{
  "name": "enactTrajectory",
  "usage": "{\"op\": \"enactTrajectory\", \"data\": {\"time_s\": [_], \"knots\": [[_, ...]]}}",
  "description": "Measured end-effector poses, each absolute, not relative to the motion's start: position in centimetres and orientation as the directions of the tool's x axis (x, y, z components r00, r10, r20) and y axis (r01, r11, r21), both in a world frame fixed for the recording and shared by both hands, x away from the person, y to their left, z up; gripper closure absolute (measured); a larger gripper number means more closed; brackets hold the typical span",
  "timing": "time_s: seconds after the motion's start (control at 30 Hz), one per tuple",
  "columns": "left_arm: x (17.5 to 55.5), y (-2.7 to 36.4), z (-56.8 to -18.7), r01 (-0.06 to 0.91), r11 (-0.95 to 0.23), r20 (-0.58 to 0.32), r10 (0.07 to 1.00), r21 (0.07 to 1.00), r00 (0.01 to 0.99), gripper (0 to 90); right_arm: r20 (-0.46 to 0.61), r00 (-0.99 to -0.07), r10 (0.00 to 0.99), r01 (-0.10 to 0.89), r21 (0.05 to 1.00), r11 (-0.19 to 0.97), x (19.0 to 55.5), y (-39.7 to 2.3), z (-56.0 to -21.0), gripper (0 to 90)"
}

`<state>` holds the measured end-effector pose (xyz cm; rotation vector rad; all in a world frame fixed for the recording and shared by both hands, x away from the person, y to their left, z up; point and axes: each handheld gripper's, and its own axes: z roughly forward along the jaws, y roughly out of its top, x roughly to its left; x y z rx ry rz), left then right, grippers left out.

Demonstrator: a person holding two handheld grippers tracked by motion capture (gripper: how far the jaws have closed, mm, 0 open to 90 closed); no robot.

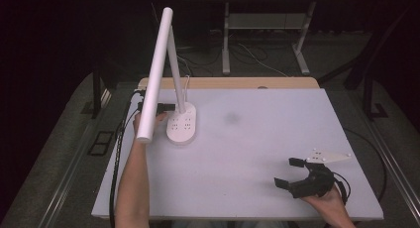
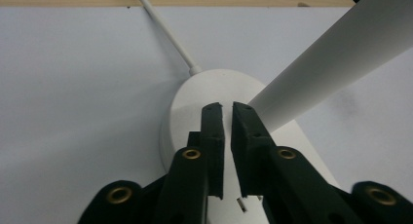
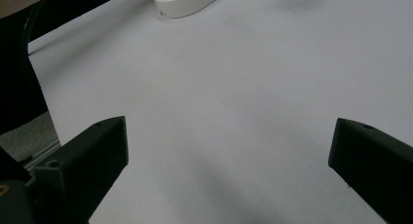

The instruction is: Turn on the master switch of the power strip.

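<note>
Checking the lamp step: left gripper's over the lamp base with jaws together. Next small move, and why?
Probably ease the left gripper straight down to press its tips on the lamp base. Its jaws stand nearly shut with nothing between them, poised over the base's top beside the white stem, which suits a poke, not a grasp. The right gripper lies open, far off.

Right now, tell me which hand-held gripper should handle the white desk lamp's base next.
The left hand-held gripper, most likely. Its jaws are nearly shut with nothing between them, right over the lamp base beside the stem. The right hand-held gripper rests open near the table's front right corner, far from the lamp.
</note>
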<state>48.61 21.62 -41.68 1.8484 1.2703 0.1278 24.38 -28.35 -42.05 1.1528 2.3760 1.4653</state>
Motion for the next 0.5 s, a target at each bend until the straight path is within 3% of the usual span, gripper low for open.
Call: {"op": "enactTrajectory", "data": {"time_s": [0.1, 0.5], "knots": [[48.66, 21.44, -41.91, 0.716, -0.115, -0.358, 0.804, 0.688, 0.474, 89.0, 0.274, -0.702, 0.657, 0.54, 0.807, 0.241, 24.39, -28.35, -42.06, 0.3], [48.59, 20.73, -42.21, 0.706, -0.148, -0.292, 0.837, 0.692, 0.462, 89.6, 0.27, -0.707, 0.653, 0.538, 0.805, 0.249, 24.44, -28.34, -42.08, 0.3]]}}
